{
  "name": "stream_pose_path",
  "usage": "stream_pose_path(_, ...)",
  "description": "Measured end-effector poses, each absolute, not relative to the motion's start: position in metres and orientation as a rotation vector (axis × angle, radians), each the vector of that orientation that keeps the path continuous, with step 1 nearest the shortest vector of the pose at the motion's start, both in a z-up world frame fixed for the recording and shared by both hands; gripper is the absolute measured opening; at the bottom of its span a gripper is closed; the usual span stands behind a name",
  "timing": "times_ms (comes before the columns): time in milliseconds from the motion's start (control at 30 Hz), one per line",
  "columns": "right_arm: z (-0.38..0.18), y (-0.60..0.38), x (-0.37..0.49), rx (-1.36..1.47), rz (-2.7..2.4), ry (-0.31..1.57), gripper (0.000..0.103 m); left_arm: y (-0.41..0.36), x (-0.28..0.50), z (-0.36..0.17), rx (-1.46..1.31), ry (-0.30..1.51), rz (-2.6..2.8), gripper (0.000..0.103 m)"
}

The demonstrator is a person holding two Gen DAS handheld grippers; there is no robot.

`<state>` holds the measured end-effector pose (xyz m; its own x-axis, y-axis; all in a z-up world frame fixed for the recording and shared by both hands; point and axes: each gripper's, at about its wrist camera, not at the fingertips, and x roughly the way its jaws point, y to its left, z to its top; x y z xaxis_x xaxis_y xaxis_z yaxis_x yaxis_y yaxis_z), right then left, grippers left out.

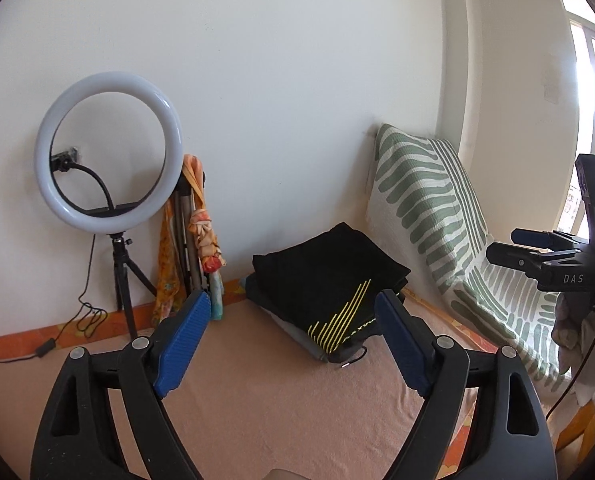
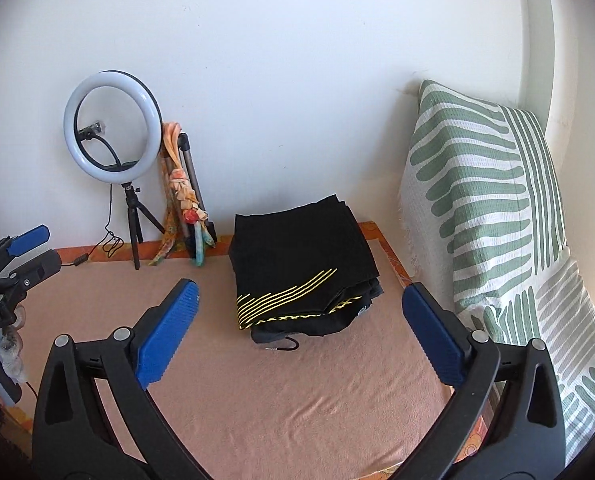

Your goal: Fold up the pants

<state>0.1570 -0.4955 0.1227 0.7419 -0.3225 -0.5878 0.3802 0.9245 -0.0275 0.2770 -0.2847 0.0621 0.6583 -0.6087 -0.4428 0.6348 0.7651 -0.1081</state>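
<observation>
Pants (image 2: 297, 268), black w/ yellow stripes, folded into a squarish stack on peach sheet (image 2: 257, 380), lying at far end of sheet near white wall (image 2: 277, 60); yellow stripes on near edge of stack, more folded dark cloth showing under top layer, thin black cord end poking out at near bottom edge. Left gripper (image 1: 293, 320) held above sheet on near side of pants, blue pads wide apart, nothing btwn them, not touching pants. Right gripper (image 2: 301, 312) likewise on near side of pants, blue pads spread even wider, empty, clear of pants. Same right gripper seen from left wrist view at far right edge, off to right of pants, in front of cushion. Ring light (image 2: 112, 126) on small black tripod standing left of pants against wall, its cable trailing down to sheet edge. Orange patterned scarf (image 2: 175, 184) tied round a folded tripod, leaning on wall btwn ring light and pants. Green-and-white striped cushion (image 2: 485, 200) propped upright just right of pants, lower part draped down along right side of sheet. Bright window (image 1: 589, 80) beyond cushion, well right of pants.
</observation>
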Motion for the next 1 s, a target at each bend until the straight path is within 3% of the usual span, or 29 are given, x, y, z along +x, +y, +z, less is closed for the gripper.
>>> stream_pose_path(633, 0.098, -0.361, 0.045, 0.076, -0.545, 0.546, 0.103, -0.197, 0.155, 0.037, 0.054, 0.445, -0.706, 0.089)
stream_pose_path(867, 0.083, -0.339, 0.019, 0.09, -0.578, 0.52, 0.103, -0.187, 0.141, 0.03, 0.051, 0.42, -0.687, 0.103)
stream_pose_path(1000, 0.067, -0.332, 0.008, 0.113, -0.609, 0.527, 0.103, -0.183, 0.135, 0.025, 0.057, 0.401, -0.661, 0.102)
